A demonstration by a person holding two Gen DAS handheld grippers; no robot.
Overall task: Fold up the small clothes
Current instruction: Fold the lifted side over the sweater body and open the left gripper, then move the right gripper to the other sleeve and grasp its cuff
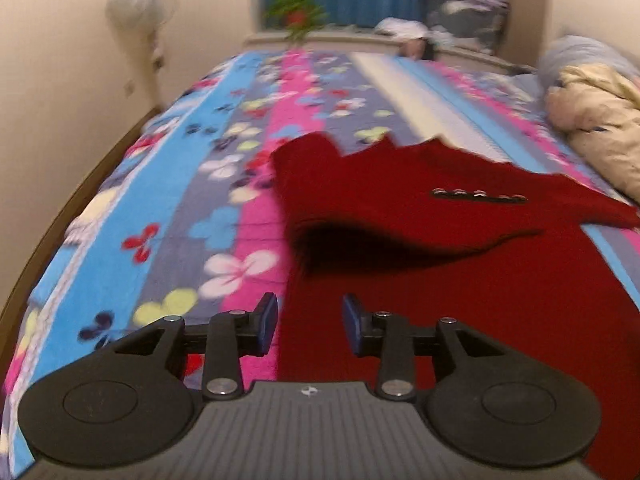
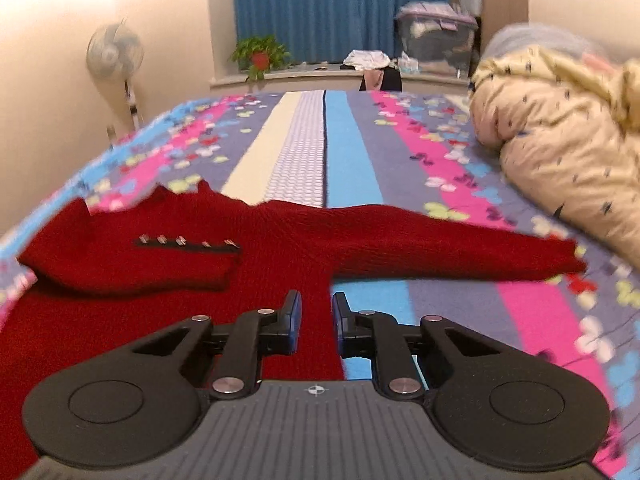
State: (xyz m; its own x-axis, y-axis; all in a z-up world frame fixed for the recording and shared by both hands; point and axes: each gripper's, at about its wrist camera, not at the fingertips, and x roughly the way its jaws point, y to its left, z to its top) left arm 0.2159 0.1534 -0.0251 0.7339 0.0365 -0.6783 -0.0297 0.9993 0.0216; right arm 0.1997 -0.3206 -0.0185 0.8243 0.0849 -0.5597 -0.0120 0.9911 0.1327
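Item: red knitted sweater (image 2: pixel 280 240), coarse rib-like knit, lying flat on the bed blanket (image 2: pixel 352 160) directly ahead of both my tools. One sleeve (image 2: pixel 132 264) is folded across the chest at 10 o'clock in my right view, its cuff carrying a dark strip of metal buttons (image 2: pixel 188 242). The other sleeve (image 2: pixel 460 248) stretches straight out toward 2 o'clock; only my right view shows it.

Blanket: fleecy, striped pink, blue and grey, printed with butterflies.

My left gripper (image 1: pixel 310 326): blue pads released, a wide gap, nothing between them, poised over the sweater's left edge.

My right gripper (image 2: pixel 316 322): jaws parted narrowly, empty, over the sweater's right side seam.

Cream quilted jacket (image 2: pixel 560 152), puffy, at 2 o'clock. Standing fan (image 1: pixel 140 4) at 11 o'clock, blurred in my left view.
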